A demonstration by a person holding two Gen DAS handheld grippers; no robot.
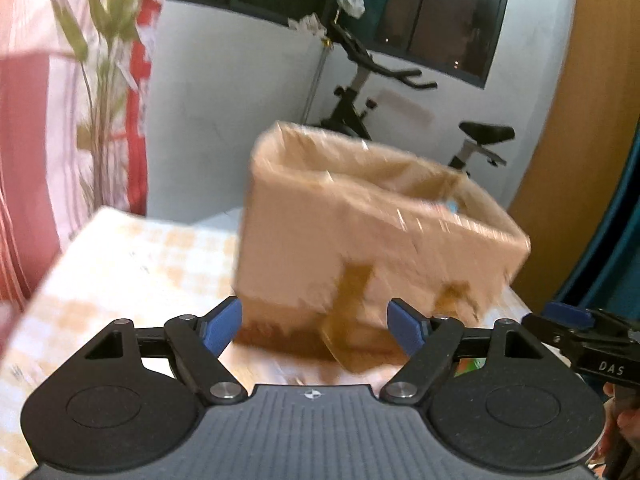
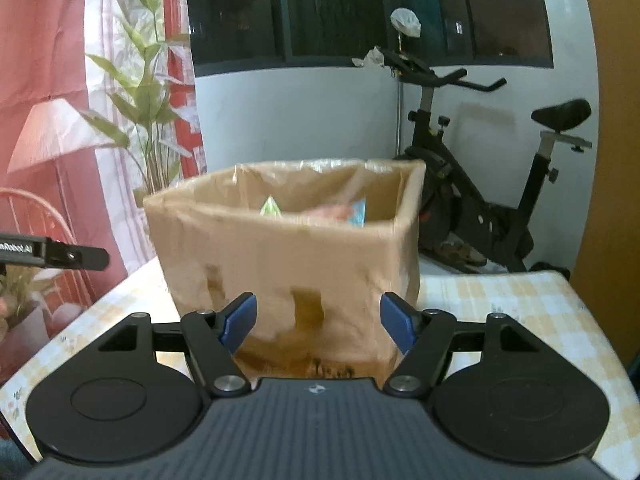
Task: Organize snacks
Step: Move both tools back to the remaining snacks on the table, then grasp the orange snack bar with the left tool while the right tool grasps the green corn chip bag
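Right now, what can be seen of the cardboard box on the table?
The cardboard box is brown, open-topped and upright on the checked tablecloth. Its walls look wrapped in glossy tape or film, with darker patches near the base. Colourful snack packets show inside, blurred. Neither gripper touches it; both sets of blue fingers stand apart in front of it.

text: "DAS" – on right gripper (image 1: 576, 322) | "nRobot.AI" – cut off, on left gripper (image 2: 86, 258)
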